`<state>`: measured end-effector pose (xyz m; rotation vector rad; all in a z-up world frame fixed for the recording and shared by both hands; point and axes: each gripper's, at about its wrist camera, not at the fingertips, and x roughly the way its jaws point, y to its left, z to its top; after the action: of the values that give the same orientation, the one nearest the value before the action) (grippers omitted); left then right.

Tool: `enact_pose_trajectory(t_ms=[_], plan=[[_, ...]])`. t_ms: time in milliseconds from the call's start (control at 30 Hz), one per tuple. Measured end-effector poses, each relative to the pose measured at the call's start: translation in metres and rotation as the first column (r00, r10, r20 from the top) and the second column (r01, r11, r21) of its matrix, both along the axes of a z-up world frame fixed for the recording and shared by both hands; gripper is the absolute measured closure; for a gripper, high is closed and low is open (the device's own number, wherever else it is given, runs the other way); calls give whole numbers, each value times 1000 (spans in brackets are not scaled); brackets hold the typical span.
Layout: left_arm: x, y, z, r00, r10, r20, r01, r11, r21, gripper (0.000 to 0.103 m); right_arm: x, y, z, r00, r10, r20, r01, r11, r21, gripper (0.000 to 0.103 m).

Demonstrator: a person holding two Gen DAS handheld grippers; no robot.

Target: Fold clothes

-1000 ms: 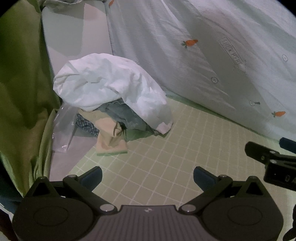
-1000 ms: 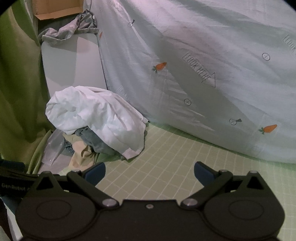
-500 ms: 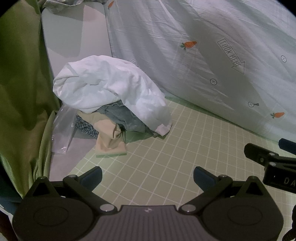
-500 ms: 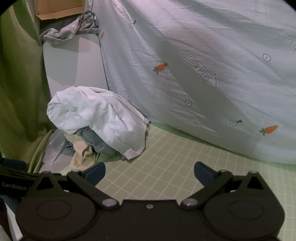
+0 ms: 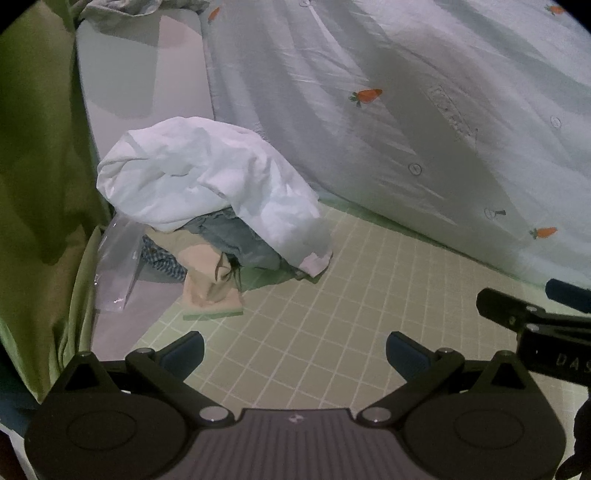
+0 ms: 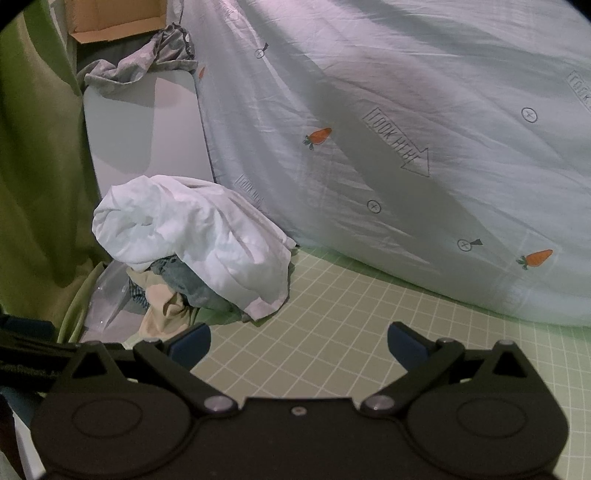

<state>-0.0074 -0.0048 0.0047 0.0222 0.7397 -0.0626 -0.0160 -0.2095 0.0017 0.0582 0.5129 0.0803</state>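
Left wrist view: left gripper point(image 5: 294, 350) spread wide, nothing held; clothes pile point(image 5: 214, 221) ahead-left on checked mat point(image 5: 332, 332). White garment point(image 5: 192, 173) on top, soft, light, floppy, likely best pinched at loose hem point(image 5: 314, 264) nearest fingers. Right gripper point(image 6: 298, 341) likewise wide, empty. Only right wrist view shows cardboard box point(image 6: 118, 18) and grey cloth point(image 6: 147, 62) far up-left.

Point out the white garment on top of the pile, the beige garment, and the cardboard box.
white garment point(image 5: 207, 177), left wrist view, its crumpled top.
beige garment point(image 5: 207, 288), left wrist view, its lower fold.
cardboard box point(image 6: 118, 18), right wrist view, its flap.
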Motion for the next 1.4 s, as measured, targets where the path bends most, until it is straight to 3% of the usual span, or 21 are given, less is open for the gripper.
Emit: enact_pose_trajectory(t_ms=[233, 567, 1000, 1167, 1400], plan=[[-5, -3, 0, 999, -34, 5, 35, 999, -4, 0, -3, 2, -1, 1000, -6, -2, 6, 1000, -8, 0], [-13, -20, 8, 998, -7, 60, 4, 999, 51, 0, -15, -7, 3, 999, 26, 21, -25, 999, -46, 0], [-18, -38, 15, 987, 162, -10, -160, 983, 91, 0, -17, -24, 6, 985, 170, 5, -170, 985, 14, 0], [6, -25, 10, 982, 188, -20, -186, 980, 75, 0, 4, -15, 5, 986, 166, -1, -166, 986, 24, 0], [74, 28, 3, 982, 186, -42, -185, 982, 33, 0, 60, 16, 2, 996, 90, 11, -90, 996, 8, 0]])
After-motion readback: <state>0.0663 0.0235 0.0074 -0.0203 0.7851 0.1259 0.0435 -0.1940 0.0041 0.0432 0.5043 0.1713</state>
